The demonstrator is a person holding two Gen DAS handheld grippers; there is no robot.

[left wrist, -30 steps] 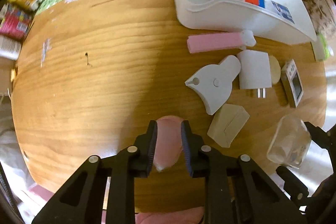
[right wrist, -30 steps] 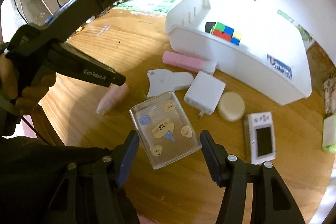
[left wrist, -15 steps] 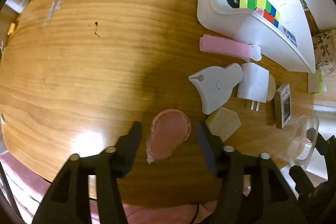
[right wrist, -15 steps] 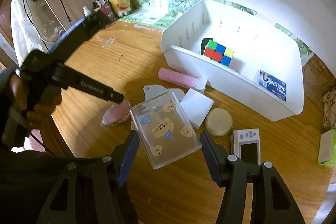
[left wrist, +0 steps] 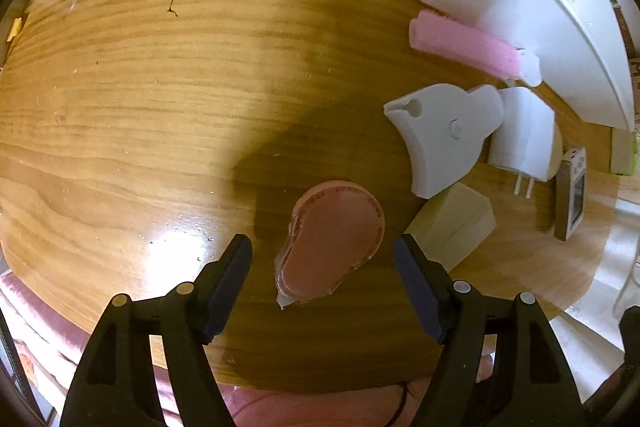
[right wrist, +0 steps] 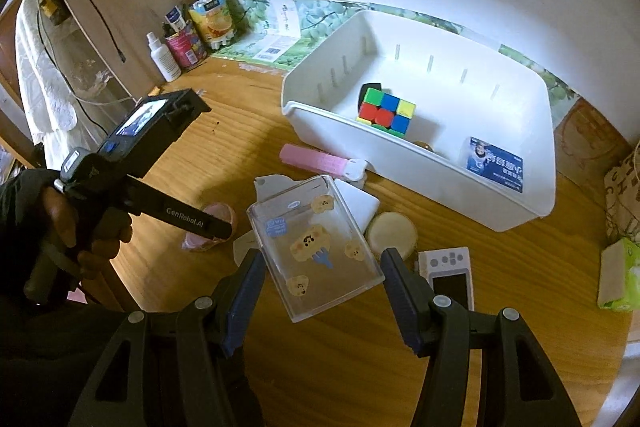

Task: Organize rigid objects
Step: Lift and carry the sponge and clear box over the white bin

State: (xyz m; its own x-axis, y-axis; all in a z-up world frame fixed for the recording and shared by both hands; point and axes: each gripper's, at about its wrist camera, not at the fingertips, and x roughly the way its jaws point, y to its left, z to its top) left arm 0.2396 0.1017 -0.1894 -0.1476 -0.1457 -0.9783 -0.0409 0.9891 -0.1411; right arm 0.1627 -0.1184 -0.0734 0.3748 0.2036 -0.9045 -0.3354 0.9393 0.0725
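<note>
Two tongs: right tongs clamp the light, slippery clear case by its long sides; left tongs stand open around the rigid pink dispenser.

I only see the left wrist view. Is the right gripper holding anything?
Observer: Yes. The right gripper is shut on a clear box with cartoon stickers, held above the table.
Operator: What's in the white bin that I can't make out?
Observer: Besides the colour cube, a blue card stands against the inside of its front wall.
</note>
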